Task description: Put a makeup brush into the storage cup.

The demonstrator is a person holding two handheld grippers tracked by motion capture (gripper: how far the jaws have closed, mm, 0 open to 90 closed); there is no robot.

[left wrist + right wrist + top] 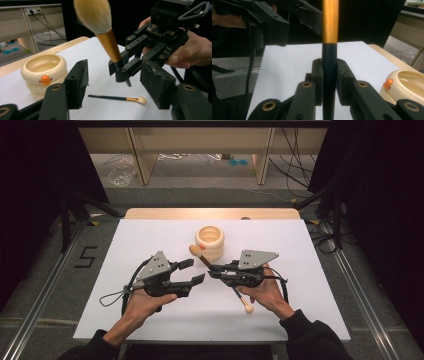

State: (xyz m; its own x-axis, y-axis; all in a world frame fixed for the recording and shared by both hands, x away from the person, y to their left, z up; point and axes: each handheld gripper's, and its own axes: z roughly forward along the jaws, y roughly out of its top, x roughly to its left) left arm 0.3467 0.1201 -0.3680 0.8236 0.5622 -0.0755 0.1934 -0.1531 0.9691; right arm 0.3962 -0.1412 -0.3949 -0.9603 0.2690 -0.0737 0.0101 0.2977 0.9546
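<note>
Gold-ferruled, dark-handled powder brush [106, 37] clamped in right tongs [329, 75]; left tongs [112, 87] released, closing in; next, grip handle for handover

Fluffy gold-ferruled brush [100, 27], upright, gripped

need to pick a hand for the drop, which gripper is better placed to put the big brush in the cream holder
Right. The right gripper is shut on the big brush by its dark handle, close beside the cream holder. The left gripper is open and holds nothing.
</note>
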